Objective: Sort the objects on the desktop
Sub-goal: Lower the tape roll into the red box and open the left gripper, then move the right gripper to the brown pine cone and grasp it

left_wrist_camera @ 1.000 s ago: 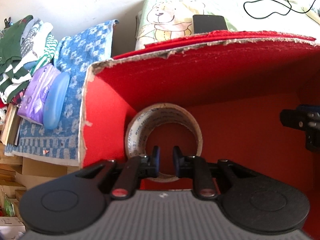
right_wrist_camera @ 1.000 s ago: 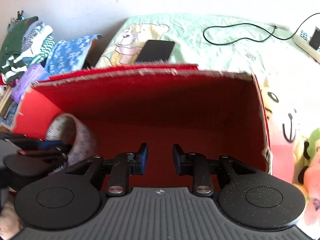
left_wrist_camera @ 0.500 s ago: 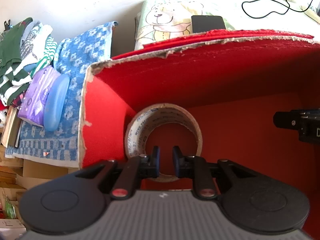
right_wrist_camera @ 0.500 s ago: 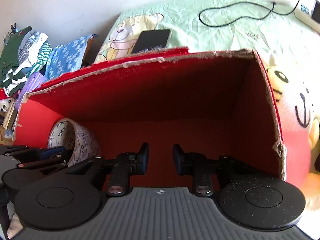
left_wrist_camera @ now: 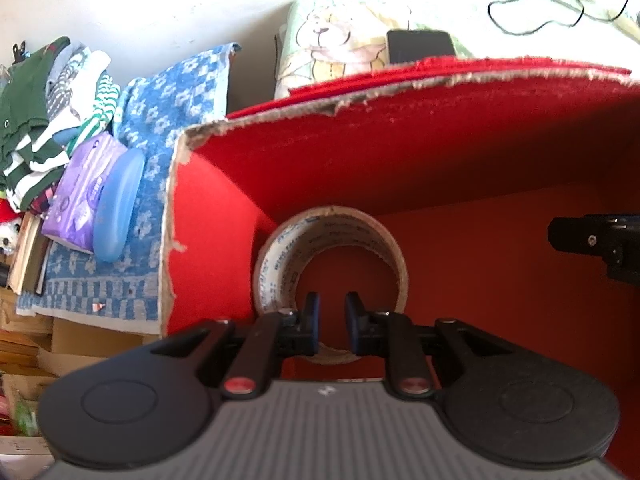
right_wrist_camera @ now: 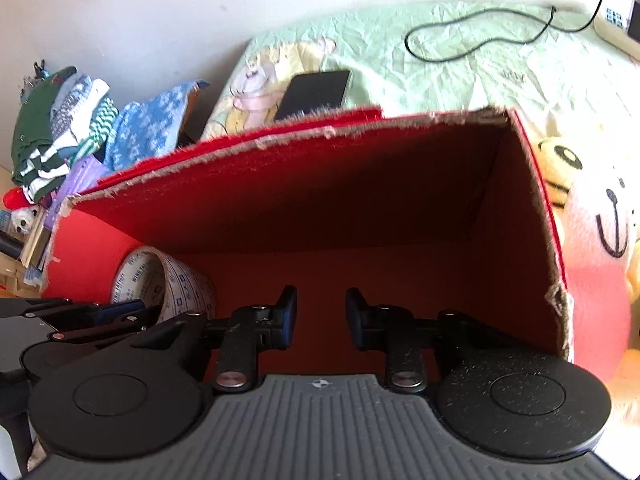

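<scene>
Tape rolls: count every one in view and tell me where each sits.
1. The tape roll stands on edge in the left near corner of the red box, just ahead of the left tongs. The box's near floor is hidden behind the tongs, so another could be there.

Bright daylight, blown highlights, strong fisheye bend in both views.

Left wrist view: wall (left_wrist_camera: 160, 8) and top right corner overexposed to near white; cable (left_wrist_camera: 536, 16) washed out there. Box (left_wrist_camera: 440, 152) interior evenly lit, far wall shaded under its rim. Tape roll (left_wrist_camera: 332, 240) sharp; gripper body at the bottom soft. Right wrist view: box (right_wrist_camera: 320, 200) back wall in deep shadow, sheet (right_wrist_camera: 460, 72) glaring at right. Edges curve and the corners vignette black.
</scene>
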Demonstrator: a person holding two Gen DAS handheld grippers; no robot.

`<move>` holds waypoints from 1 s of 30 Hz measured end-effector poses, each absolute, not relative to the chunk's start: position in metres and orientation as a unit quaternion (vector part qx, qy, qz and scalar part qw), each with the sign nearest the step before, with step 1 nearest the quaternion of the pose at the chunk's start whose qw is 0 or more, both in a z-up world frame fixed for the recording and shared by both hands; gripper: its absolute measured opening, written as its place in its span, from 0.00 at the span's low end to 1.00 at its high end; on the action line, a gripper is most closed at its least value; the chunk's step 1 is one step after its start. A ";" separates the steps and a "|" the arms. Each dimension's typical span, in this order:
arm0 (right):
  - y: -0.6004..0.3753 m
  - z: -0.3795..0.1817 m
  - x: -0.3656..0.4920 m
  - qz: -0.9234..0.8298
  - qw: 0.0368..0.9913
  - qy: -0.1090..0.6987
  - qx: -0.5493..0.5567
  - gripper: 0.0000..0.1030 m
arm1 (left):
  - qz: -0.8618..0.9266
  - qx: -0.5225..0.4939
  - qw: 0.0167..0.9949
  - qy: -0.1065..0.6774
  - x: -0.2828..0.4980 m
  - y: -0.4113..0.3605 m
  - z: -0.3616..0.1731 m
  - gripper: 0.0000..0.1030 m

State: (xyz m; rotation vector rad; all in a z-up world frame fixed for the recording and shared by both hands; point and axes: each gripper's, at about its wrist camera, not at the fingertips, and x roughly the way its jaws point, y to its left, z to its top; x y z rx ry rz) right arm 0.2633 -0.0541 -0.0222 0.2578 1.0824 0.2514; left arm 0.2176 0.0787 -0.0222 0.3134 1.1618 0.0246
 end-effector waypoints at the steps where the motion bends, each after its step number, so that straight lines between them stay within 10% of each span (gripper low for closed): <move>1: -0.054 -0.021 0.261 0.127 0.845 0.505 0.123 0.29 | 0.009 0.146 0.831 0.537 0.216 0.079 -0.019 0.23; 5: -0.056 -0.016 0.257 0.153 0.852 0.482 0.134 0.29 | 0.032 0.165 0.848 0.503 0.205 0.071 -0.007 0.29; 9: -0.066 -0.010 0.254 0.198 0.853 0.452 0.168 0.29 | 0.042 0.163 0.868 0.467 0.179 0.062 0.018 0.56; 20: -0.113 0.043 0.209 0.331 0.839 0.377 0.212 0.30 | 0.042 0.102 0.905 0.411 0.084 0.066 0.074 0.56; 30: -0.117 0.037 0.149 0.447 0.781 0.427 0.088 0.30 | -0.013 0.041 0.875 0.483 0.015 0.057 0.003 0.45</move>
